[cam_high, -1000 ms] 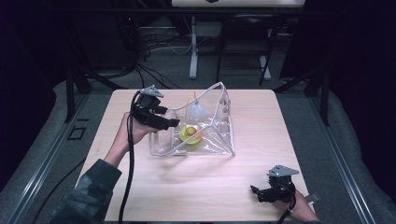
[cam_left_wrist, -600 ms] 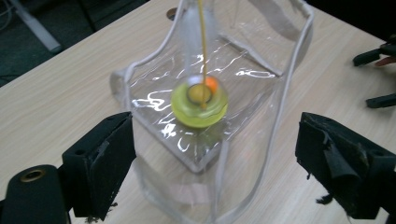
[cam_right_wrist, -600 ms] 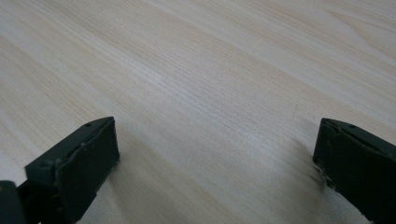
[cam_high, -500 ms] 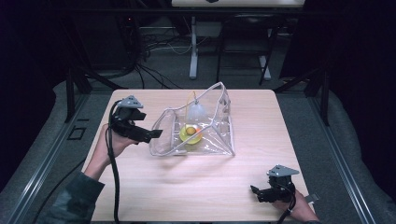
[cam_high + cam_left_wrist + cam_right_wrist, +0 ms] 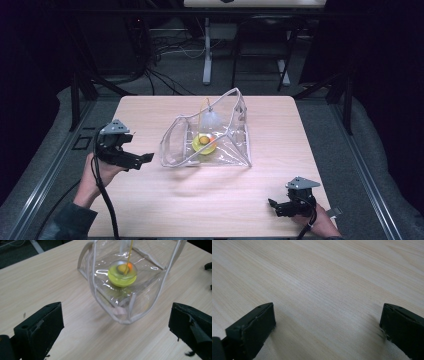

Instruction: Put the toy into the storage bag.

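A clear plastic bag (image 5: 220,132) with white trim stands open at the middle of the wooden table (image 5: 200,200). Inside it lie a round yellow item (image 5: 204,144) with an orange spot and a pale whitish piece (image 5: 210,120). My left gripper (image 5: 145,159) hovers left of the bag, apart from it and pointing at it. Its jaws have just been opening and hold nothing. In the left gripper view the bag (image 5: 140,297) and the yellow item (image 5: 122,275) lie ahead of the wide jaws of my left gripper (image 5: 116,315). My right gripper (image 5: 272,205) rests open near the front right corner, over bare wood (image 5: 328,312).
Bare tabletop stretches in front of the bag and on both sides. Beyond the far edge, cables (image 5: 170,50) and a white stand (image 5: 206,55) lie on the dark floor. Black frame rails (image 5: 75,100) run along the table's left and right.
My left gripper has drawn back from the bag's left rim, moving left and toward the near side, and its jaws have spread. The right gripper has stayed put.
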